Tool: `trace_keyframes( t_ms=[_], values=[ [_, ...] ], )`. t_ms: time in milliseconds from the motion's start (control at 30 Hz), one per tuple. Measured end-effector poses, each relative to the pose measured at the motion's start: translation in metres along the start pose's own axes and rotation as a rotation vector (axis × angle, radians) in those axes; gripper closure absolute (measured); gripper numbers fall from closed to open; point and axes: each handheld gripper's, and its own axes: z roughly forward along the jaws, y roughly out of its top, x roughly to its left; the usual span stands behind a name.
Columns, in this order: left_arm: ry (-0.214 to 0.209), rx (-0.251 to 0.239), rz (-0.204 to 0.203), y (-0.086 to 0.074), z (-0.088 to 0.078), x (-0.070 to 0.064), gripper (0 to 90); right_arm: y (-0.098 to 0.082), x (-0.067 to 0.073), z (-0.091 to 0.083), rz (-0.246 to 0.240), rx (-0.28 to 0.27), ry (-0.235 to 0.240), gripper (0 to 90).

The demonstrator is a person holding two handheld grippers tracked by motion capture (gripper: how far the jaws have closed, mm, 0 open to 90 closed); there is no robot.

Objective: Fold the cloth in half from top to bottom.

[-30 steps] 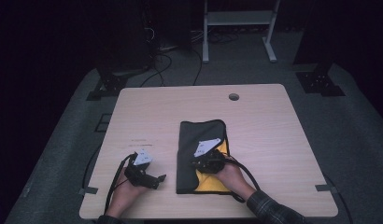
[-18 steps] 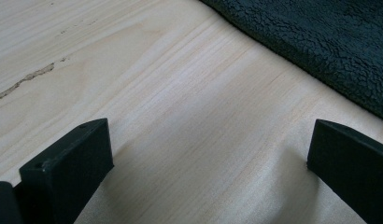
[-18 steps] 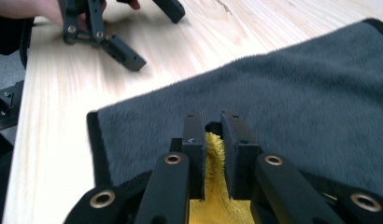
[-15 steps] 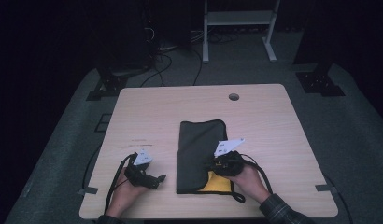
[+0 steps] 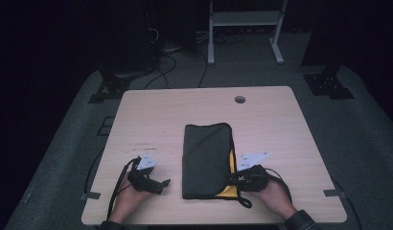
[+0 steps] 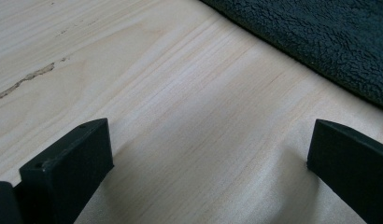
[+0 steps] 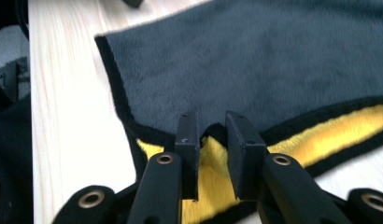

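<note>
So the dark fleece blanket is lying folded into a tall rectangle on the pale wood-grain table, a bit toward the near edge. Top side is fuzzy charcoal, kind of nubbly up close, with a black bound hem. At its near right corner the upper layer sits short of the lower one, so a bright yellow lining peeks out.

The right gripper is right at that corner of the blanket. Its two blocky black jaws have just been opening a little, and the hem plus some yellow pile sits in the narrow gap between them; can't tell whether the pads are actually pinching it.

The left gripper rests on bare wood just left of the blanket, jaws spread wide with nothing between them.
</note>
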Motion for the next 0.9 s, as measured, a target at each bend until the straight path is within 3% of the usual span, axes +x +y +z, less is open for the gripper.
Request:
trace_keyframes(
  t_ms=[300, 500, 733, 900],
  values=[
    [0.002, -0.001, -0.003, 0.000, 0.000, 0.000, 0.0, -0.022, 0.002, -0.016, 0.021, 0.041, -0.009, 74.4],
    [0.003, -0.001, -0.003, 0.000, 0.000, 0.000, 0.0, -0.033, 0.000, -0.032, 0.051, 0.012, -0.018, 73.6],
    [-0.001, -0.001, 0.001, 0.000, 0.000, 0.001, 0.0, -0.038, -0.017, -0.043, 0.114, -0.031, -0.073, 52.8],
    [-0.007, 0.003, -0.009, 0.006, 0.002, 0.004, 0.0, -0.032, -0.037, -0.043, 0.154, -0.060, -0.113, 44.2]
  ],
)
